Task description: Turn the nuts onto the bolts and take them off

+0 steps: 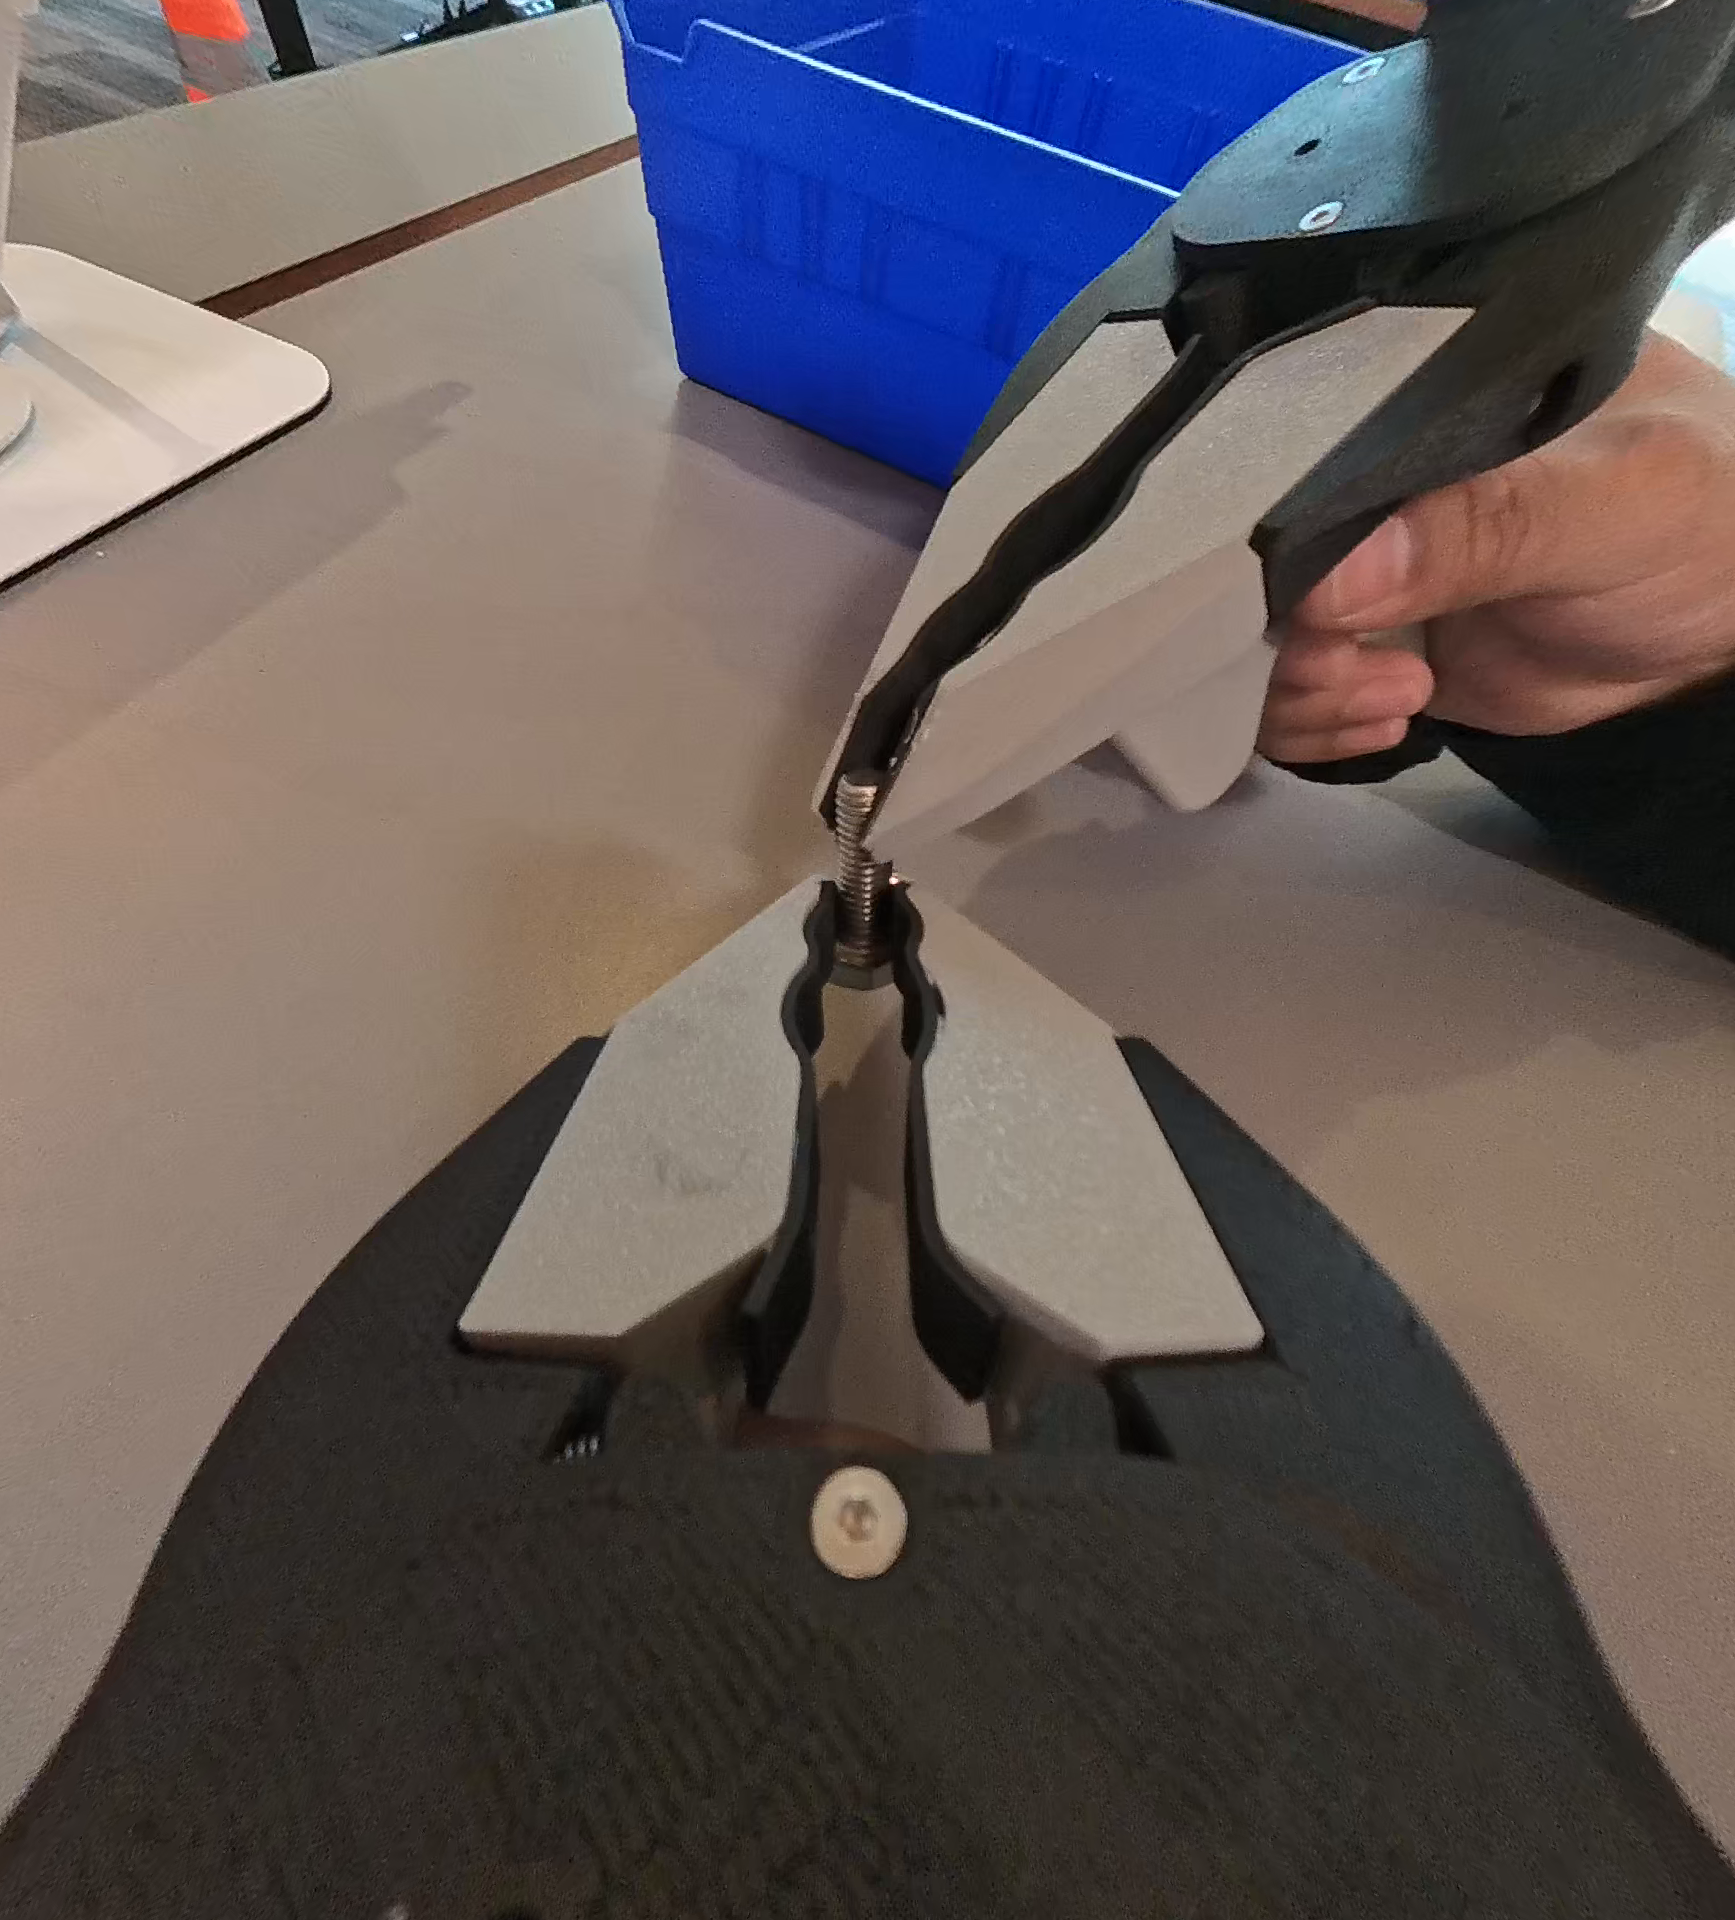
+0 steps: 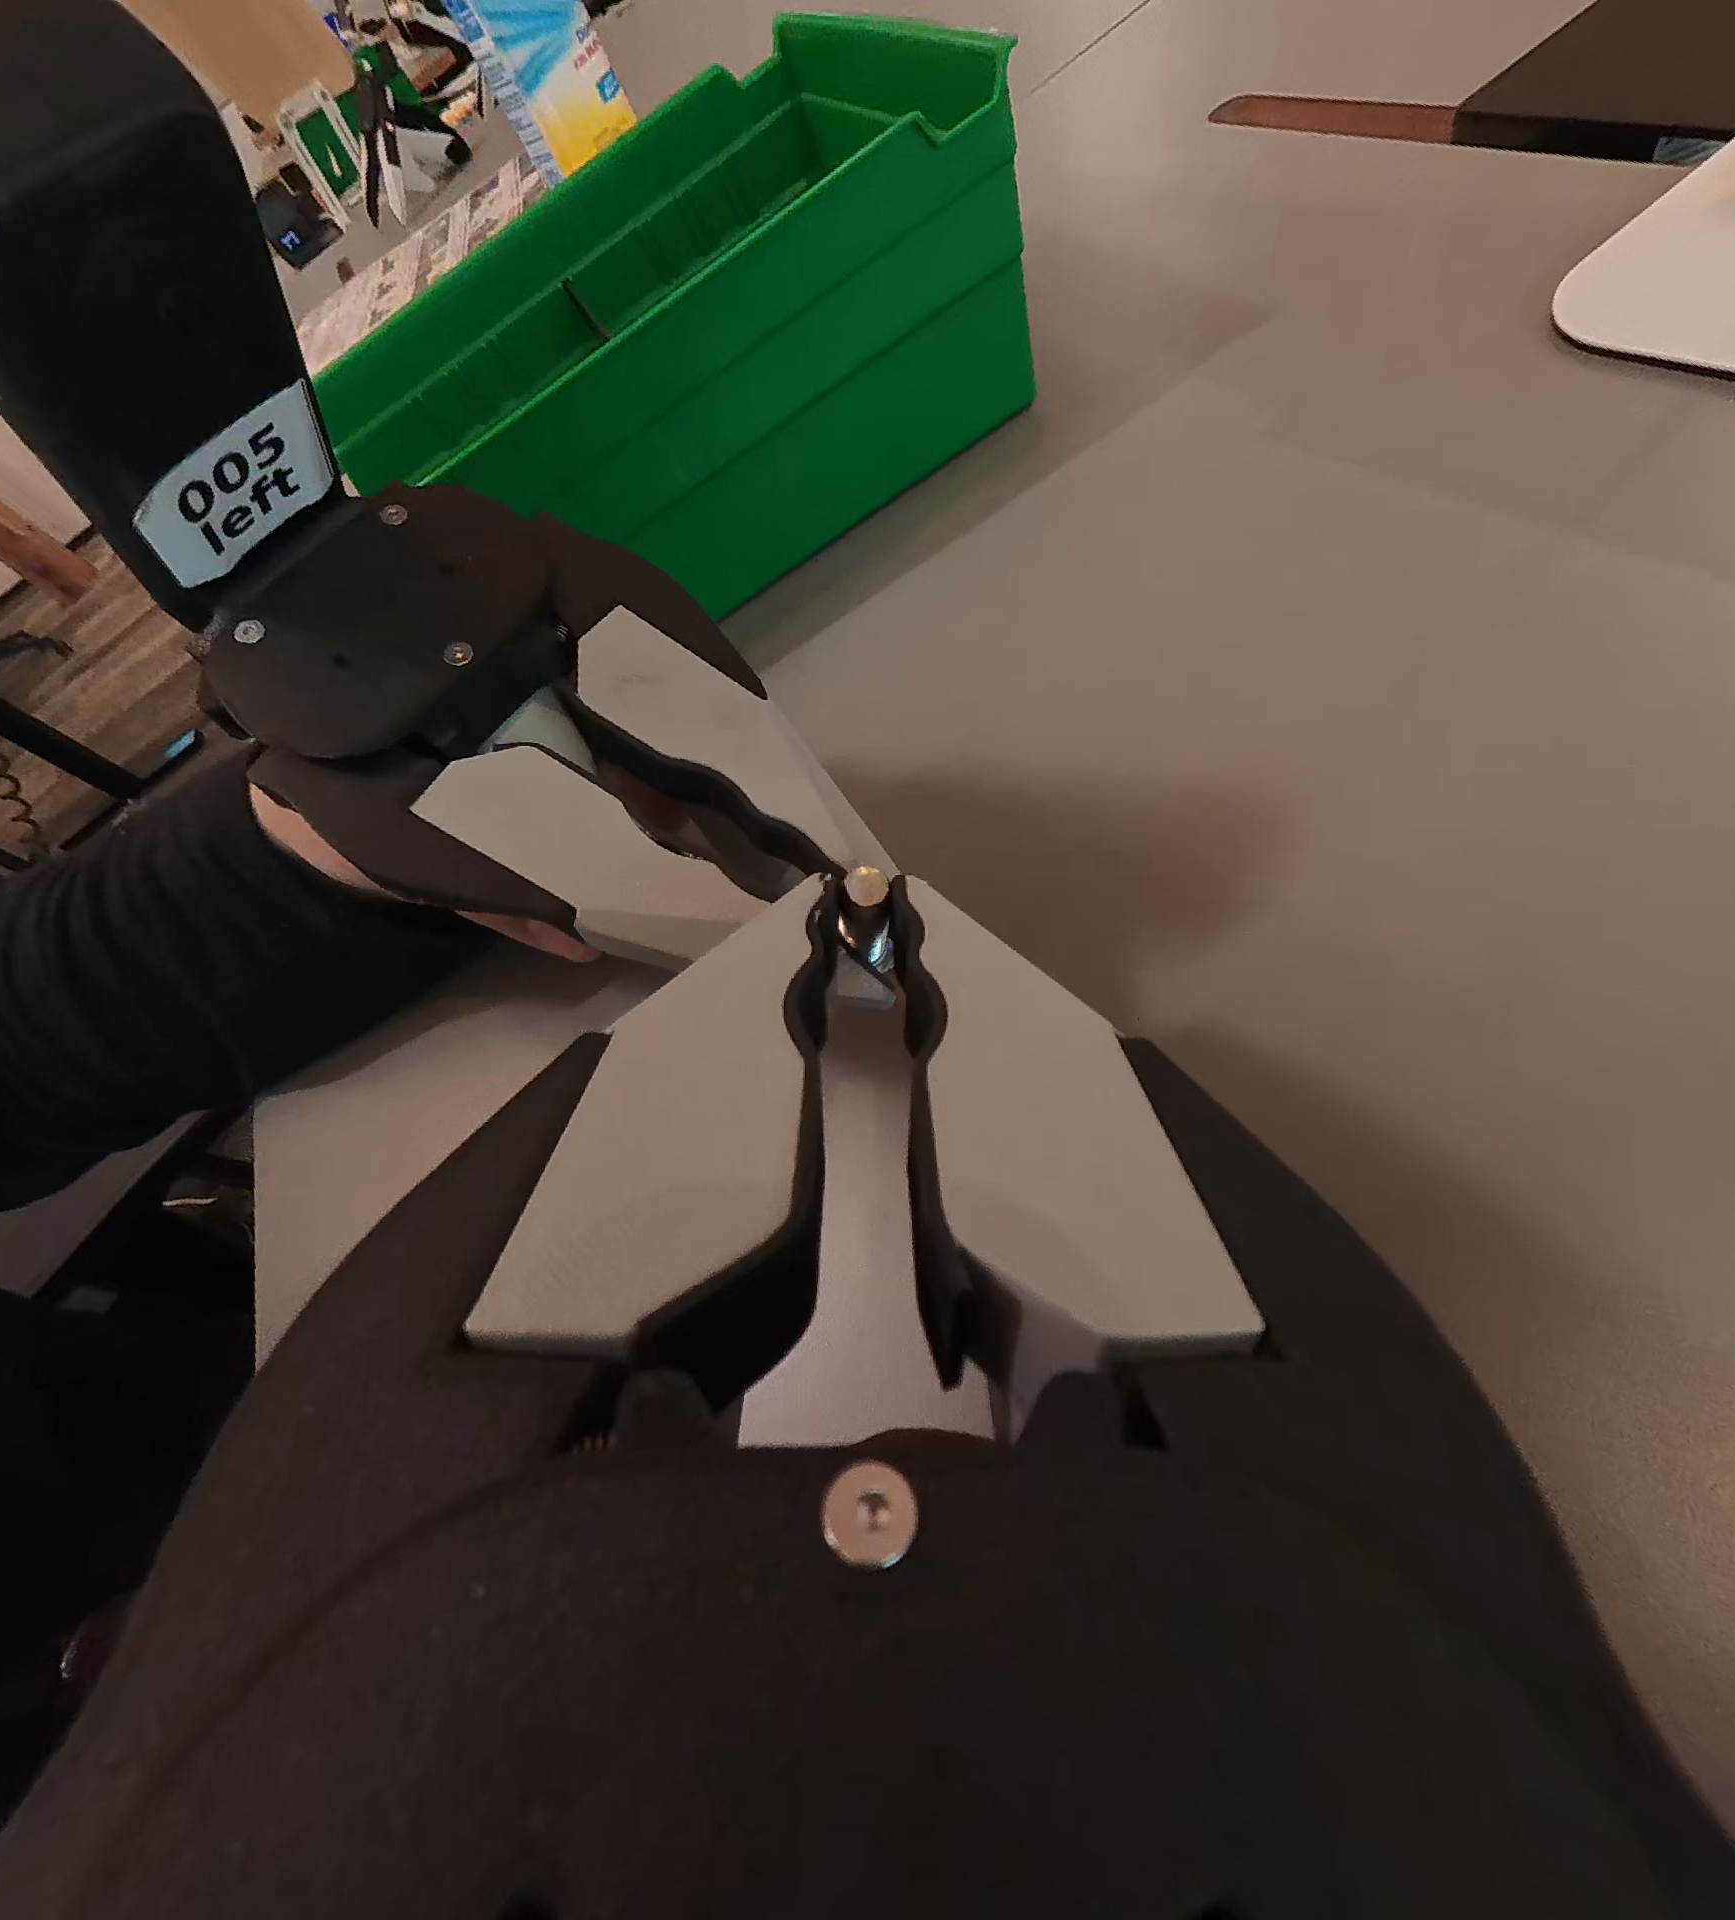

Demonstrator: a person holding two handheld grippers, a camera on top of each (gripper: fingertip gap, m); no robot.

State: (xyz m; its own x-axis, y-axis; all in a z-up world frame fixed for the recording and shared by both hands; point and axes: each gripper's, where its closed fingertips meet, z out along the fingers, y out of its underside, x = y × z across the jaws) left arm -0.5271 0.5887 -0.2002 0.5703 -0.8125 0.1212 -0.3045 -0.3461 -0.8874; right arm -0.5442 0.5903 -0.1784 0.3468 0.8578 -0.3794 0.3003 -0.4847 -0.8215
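Observation:
A threaded steel bolt stands upright between my two grippers above the grey table. My left gripper is shut on its lower end, where a hex piece sits; I cannot tell if that is the nut or the head. My right gripper comes down from the upper right and is shut on the bolt's top threads. In the right wrist view my right gripper pinches the bolt's round end, and the left gripper meets it from the left.
A blue bin stands behind the grippers on the table. A green bin stands at the far left. A white flat base lies at the left, and it also shows in the right wrist view. A hand holds the right gripper. The white flat base is about equally far from each gripper, around 30 cm.

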